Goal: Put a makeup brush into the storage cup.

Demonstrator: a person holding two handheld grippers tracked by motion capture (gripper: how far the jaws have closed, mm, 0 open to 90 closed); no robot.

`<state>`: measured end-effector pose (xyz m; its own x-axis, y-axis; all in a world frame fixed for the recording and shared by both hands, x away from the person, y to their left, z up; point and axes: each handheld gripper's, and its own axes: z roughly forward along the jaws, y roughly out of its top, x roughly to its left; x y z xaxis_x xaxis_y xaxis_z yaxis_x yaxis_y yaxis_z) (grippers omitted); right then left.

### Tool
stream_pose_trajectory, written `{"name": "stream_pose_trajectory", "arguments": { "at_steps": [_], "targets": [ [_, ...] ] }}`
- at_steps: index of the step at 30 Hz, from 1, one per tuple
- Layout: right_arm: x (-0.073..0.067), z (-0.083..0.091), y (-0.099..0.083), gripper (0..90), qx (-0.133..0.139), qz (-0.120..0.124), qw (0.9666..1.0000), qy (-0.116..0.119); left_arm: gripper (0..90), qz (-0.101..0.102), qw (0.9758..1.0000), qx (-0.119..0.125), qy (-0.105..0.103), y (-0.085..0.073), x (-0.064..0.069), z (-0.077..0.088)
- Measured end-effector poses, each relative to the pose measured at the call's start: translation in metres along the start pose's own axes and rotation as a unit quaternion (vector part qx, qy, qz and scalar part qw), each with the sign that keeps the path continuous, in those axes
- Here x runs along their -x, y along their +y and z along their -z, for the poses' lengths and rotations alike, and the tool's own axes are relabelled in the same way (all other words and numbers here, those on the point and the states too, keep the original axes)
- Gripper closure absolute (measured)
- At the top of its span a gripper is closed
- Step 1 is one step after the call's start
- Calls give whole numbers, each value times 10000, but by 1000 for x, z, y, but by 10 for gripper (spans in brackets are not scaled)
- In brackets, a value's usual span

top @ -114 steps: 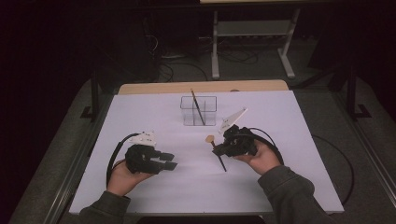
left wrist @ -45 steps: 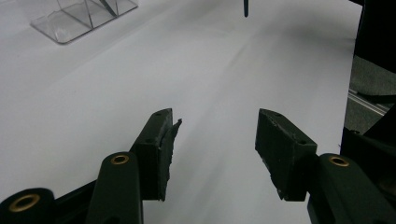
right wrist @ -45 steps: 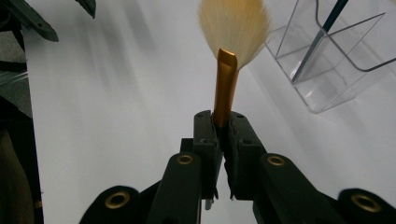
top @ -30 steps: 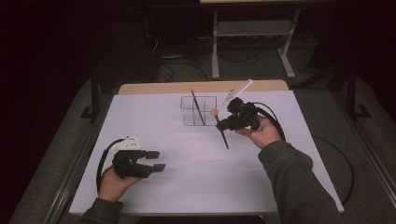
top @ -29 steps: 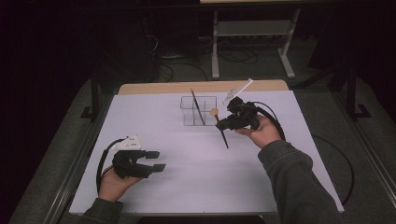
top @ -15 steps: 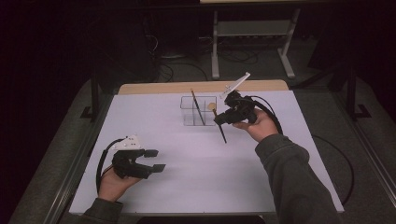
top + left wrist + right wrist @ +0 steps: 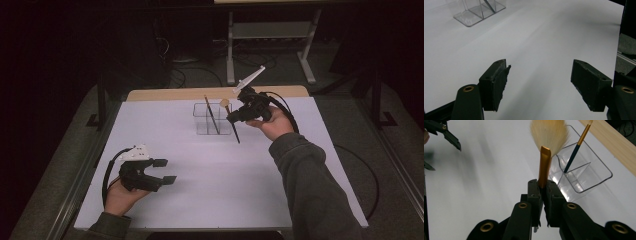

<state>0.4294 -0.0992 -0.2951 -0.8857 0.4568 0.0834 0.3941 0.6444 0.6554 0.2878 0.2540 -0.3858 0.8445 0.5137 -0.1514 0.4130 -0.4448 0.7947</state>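
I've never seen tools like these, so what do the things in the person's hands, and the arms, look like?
Each hand holds a black gripper. The left gripper has two blocky black jaws with worn pads, brass-coloured rivets, a white plate on top and a black cable looping behind. The right gripper carries a pale plate and a black cable. Both sleeves are grey-green.

My left hand (image 7: 120, 196) sits low over the near-left part of the counter (image 7: 200, 165), well short of the clear organiser (image 7: 212, 119). It cradles the left claw (image 7: 165, 171) from beneath, jaws pointing level toward the right. Those jaws have just been opening and now stand wide apart, nothing between the pads (image 7: 499, 86).

My right arm, in a grey sleeve (image 7: 312, 185), stretches across the counter toward the far side. The right hand (image 7: 272, 122) holds the right claw (image 7: 231, 118) raised just beside the organiser's right end. Its jaws are pinched tight on a brush (image 7: 545, 165), gripping the handle.
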Motion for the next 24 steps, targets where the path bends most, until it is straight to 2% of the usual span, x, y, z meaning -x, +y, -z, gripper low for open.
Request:
{"name": "stream_pose_trajectory", "arguments": {
  "at_steps": [9,14,21,23,24],
  "targets": [
    [11,3,13,827,14,-122,9999,-59,278,-23,10000,-16,13,0,-1,1],
    [15,2,17,827,57,-108,9999,-87,278,-16,10000,-23,17,-1,-2,2],
    [19,4,28,827,96,-87,9998,-126,281,37,9999,109,26,0,-1,3],
    [20,4,31,827,100,-108,9998,-131,281,112,9998,162,35,0,0,3],
    [21,4,32,827,105,-94,9998,-141,281,31,9999,109,48,0,-1,4]
  ]
}}
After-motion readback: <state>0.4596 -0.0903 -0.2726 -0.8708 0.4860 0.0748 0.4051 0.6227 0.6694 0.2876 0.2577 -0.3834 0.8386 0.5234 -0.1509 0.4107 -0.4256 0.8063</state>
